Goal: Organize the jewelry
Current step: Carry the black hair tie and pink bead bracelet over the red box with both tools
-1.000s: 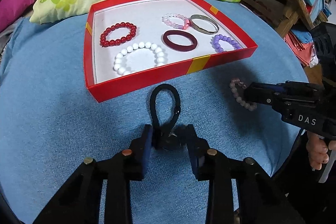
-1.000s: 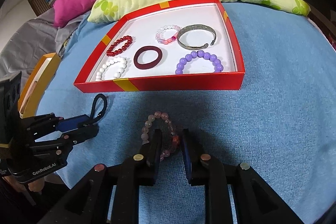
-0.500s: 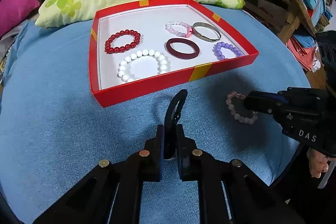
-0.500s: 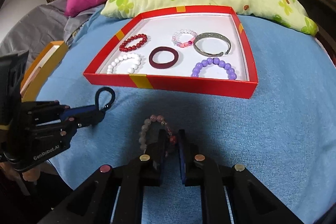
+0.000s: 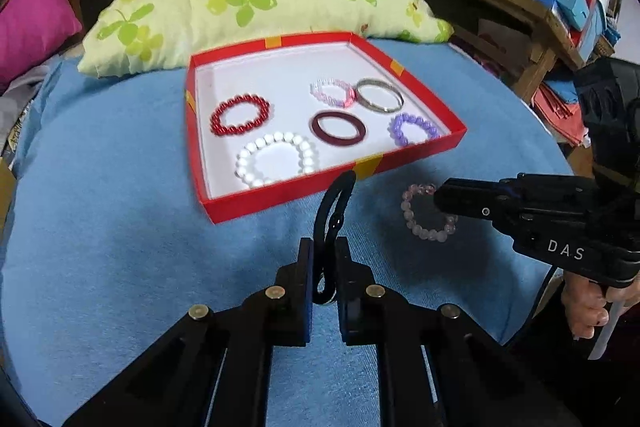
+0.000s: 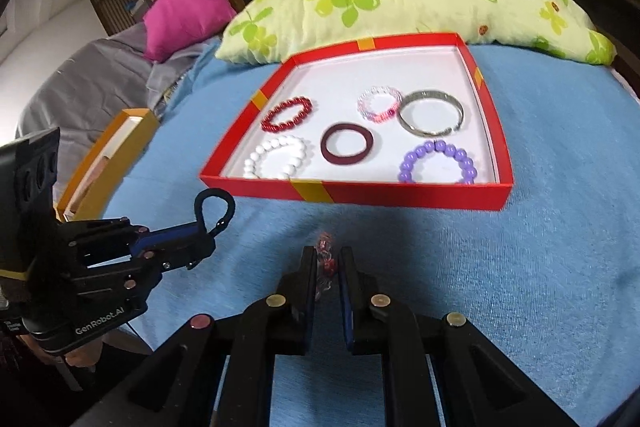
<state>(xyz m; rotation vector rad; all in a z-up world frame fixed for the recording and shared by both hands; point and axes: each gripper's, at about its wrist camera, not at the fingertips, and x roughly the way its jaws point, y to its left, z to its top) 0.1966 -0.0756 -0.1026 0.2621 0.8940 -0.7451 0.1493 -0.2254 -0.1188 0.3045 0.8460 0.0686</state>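
A black loop bracelet (image 5: pixel 334 211) is being pinched in the left tongs (image 5: pixel 325 259) and a pale pink bead bracelet (image 5: pixel 428 213) in the right tongs (image 6: pixel 325 263), both just before the red tray (image 5: pixel 280 193); six bracelets are being kept inside; a clover-print pillow (image 5: pixel 260 3) is lying behind, on the blue blanket (image 5: pixel 100 187).

Six bracelets (image 6: pixel 347 146) lie in the tray (image 6: pixel 360 191) on the cloth (image 6: pixel 540 267). A pillow (image 6: pixel 400 7) lies behind the tray.
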